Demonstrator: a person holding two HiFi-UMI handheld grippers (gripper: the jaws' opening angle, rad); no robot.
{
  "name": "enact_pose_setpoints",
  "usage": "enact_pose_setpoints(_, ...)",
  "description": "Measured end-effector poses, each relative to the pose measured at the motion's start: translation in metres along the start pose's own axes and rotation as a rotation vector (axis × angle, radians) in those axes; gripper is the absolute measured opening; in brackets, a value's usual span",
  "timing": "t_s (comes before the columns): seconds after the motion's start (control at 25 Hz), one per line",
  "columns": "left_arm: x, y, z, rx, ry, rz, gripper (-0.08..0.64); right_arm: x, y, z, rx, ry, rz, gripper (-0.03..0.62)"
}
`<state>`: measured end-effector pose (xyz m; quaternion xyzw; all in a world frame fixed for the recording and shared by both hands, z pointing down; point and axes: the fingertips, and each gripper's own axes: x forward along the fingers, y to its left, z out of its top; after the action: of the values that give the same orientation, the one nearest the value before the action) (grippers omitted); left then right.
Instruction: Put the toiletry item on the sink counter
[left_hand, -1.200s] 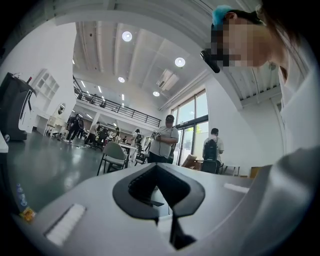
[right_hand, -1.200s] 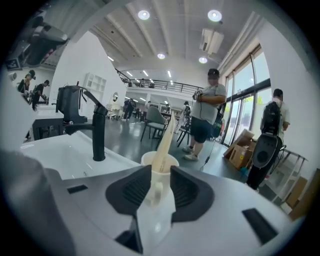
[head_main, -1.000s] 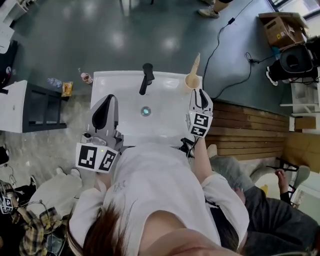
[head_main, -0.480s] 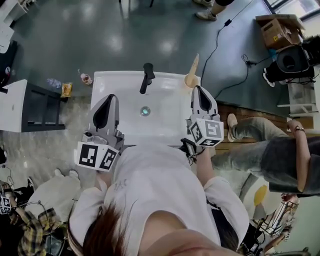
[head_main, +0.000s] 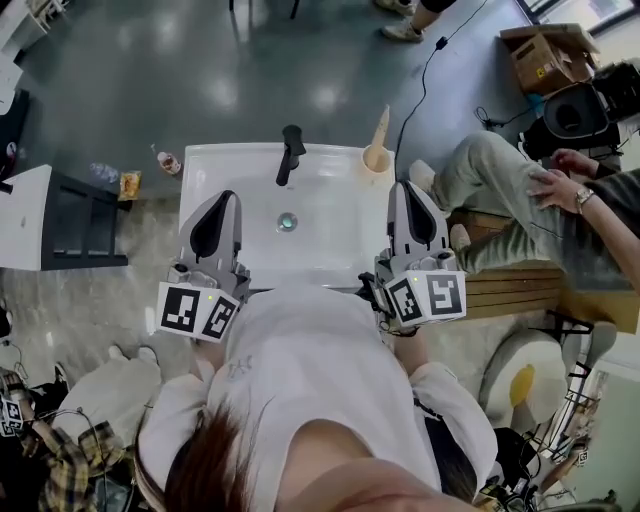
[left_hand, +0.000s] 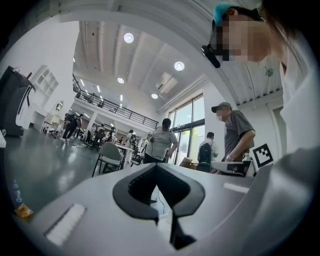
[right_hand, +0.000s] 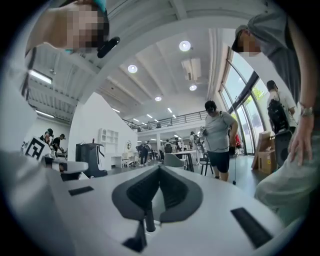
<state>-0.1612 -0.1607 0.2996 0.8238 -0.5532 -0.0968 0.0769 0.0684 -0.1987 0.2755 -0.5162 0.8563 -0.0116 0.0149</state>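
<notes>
A tan toiletry item (head_main: 377, 155), a round cup-like base with a long tapered part, stands on the back right corner of the white sink counter (head_main: 340, 160). My right gripper (head_main: 401, 187) is shut and holds nothing. It hovers over the counter's right edge, a short way nearer me than the tan item and apart from it. Over the sink's left edge my left gripper (head_main: 222, 196) is likewise shut with nothing in it. Both gripper views look up into the hall: the left gripper (left_hand: 156, 165) and right gripper (right_hand: 160, 168) show their jaws closed together.
A black faucet (head_main: 290, 150) stands at the back of the basin, with the drain (head_main: 288, 222) in the middle. A person (head_main: 520, 190) sits close on the right by a wooden platform (head_main: 510, 290). A white cabinet (head_main: 40, 215) stands left, a bottle (head_main: 163, 159) on the floor.
My right gripper has drawn back from the tan item toward me and slightly right. The left gripper has barely moved. The person at right has shifted closer to the sink.
</notes>
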Motion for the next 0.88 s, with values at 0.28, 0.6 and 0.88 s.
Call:
enact_pose_setpoints(0.28, -0.008, -0.014, -0.001, -0.008, 0.014, -0.054, -0.015, -0.022, 0.035, 0.004, 0.038, 0.003, 0.046, 0.009)
enact_pose_setpoints(0.6, -0.025, -0.014, -0.01, -0.007, 0.047, -0.08, -0.015, -0.026, 0.058, -0.021, 0.047, 0.036, 0.056, 0.009)
enact_pose_setpoints(0.88, -0.037, -0.01, -0.007, 0.003, 0.05, -0.084, -0.015, -0.034, 0.069, -0.029, 0.013, 0.049, 0.034, 0.009)
